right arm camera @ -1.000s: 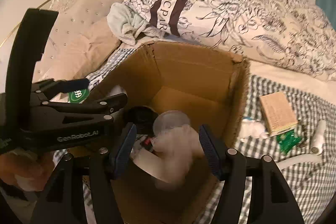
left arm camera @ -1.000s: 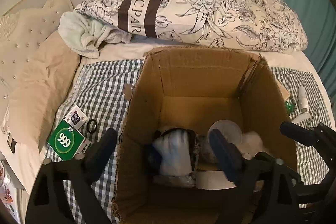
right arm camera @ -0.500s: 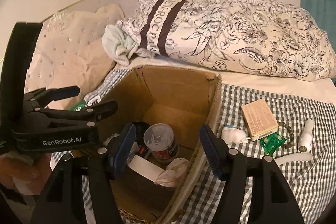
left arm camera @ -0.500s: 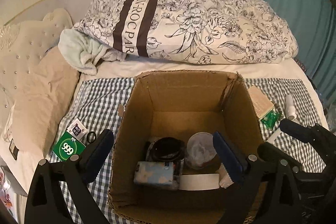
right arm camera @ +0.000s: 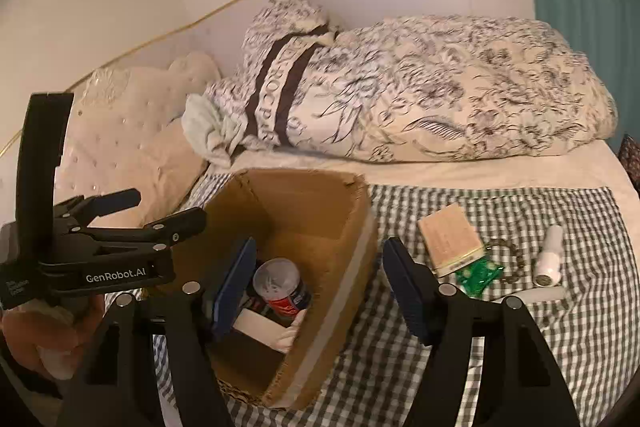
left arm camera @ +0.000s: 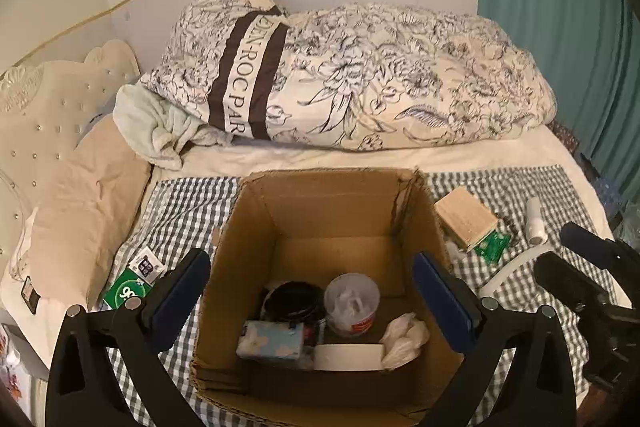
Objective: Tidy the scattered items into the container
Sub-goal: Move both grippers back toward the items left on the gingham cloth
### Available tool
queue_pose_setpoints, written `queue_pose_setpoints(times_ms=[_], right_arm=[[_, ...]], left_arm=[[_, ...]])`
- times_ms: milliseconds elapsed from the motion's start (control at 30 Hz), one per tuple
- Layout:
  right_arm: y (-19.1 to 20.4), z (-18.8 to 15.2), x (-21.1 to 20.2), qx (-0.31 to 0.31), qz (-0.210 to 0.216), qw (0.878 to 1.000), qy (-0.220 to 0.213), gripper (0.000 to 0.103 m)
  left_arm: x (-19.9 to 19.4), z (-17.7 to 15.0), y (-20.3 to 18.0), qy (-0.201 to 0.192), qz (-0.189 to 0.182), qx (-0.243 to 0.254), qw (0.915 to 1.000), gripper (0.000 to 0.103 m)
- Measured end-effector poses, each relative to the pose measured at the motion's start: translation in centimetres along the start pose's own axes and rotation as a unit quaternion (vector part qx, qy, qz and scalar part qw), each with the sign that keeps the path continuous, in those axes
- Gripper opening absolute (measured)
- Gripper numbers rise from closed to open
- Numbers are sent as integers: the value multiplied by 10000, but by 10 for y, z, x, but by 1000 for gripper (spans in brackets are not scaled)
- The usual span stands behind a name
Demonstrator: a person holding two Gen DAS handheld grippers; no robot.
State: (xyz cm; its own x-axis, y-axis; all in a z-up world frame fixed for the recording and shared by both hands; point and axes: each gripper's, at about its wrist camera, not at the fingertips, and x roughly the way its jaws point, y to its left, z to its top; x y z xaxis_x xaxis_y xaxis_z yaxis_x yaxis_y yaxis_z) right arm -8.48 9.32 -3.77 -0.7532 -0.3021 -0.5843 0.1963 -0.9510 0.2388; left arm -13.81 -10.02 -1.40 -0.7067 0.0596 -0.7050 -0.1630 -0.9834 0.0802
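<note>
Left wrist view: my left gripper [left arm camera: 312, 291] and right gripper [right arm camera: 316, 283], jaws just widening, stand spread and empty above the box [left arm camera: 332, 183]. Inside: can [left arm camera: 352, 303], pouch [left arm camera: 270, 343], tissue [left arm camera: 402, 337]. Remaining: carton [left arm camera: 466, 223] at 2 o'clock, green pack [left arm camera: 128, 293] at 9 o'clock.

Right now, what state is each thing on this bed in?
Box: open, upright, partly filled.
Can: upright inside box.
Tan packet: lying flat outside box.
Left hand-held gripper: open, empty, jaws just widened.
Right hand-held gripper: open, empty, jaws just widened.
</note>
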Motion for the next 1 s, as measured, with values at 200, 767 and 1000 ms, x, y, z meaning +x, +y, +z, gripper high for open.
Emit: queue_pose_setpoints(times_ms=[200,767,1000], right_arm=[[-25,0,-28,176,-207,9993,-242,75],[-76,-4,-77,285,-805,9946,-582,89],[-103,-5,-98,354,-1096,9911,-667,93]], left_arm=[[-9,5,-24,-175,-115,53,9998,103],[-28,10,-86,-455,-448,232,9977,103],[-23,12,-108,-430,-517,296,9973,103]])
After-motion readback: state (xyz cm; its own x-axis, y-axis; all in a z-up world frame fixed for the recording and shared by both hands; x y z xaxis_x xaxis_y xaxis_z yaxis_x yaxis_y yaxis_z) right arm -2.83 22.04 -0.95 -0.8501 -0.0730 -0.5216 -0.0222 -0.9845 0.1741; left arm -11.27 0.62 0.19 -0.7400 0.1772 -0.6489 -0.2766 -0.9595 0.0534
